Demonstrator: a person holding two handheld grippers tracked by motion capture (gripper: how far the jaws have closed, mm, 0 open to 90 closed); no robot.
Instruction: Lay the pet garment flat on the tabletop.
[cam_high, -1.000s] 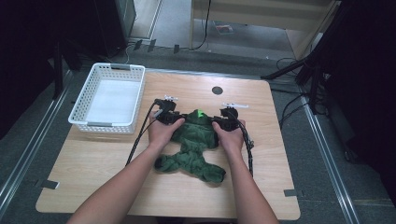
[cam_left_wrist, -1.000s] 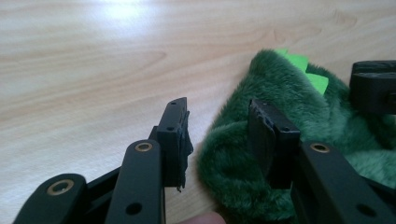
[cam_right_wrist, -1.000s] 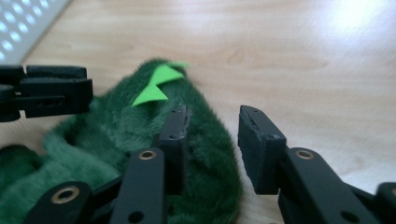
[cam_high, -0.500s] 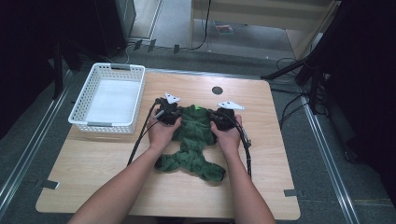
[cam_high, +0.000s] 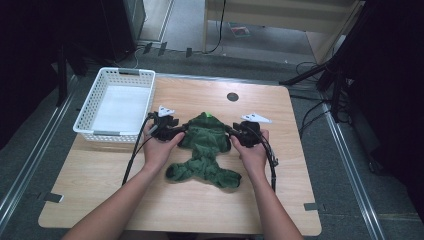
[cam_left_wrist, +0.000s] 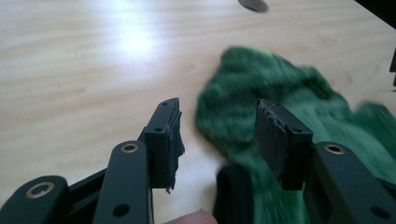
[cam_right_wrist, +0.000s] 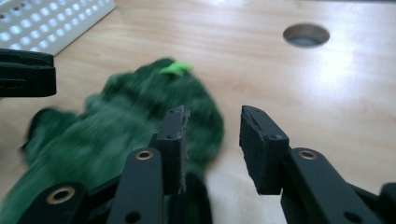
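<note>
A crumpled dark green garment (cam_high: 206, 150) with a small bright green tag at its top lies mid-table. My left gripper (cam_high: 181, 130) sits at the garment's upper left edge and my right gripper (cam_high: 232, 132) at its upper right edge, each held in a hand. In the left gripper view the left gripper (cam_left_wrist: 217, 133) has just been opening; the green garment (cam_left_wrist: 280, 88) lies beyond and under the gap, and the pads do not press it. In the right gripper view the right gripper (cam_right_wrist: 212, 135) has also just been opening, with the garment (cam_right_wrist: 121, 126) beside its left jaw and bare wood in the gap.
A white plastic basket (cam_high: 145, 95) stands at the table's left rear. A round hole (cam_high: 232, 96) is in the wooden tabletop (cam_high: 280, 165) behind the garment. Cables trail from both grippers toward the front edge.
Both hands have shifted outward, away from each other, at the garment's top. The garment's upper part now lies spread wider and flatter than a second ago.
</note>
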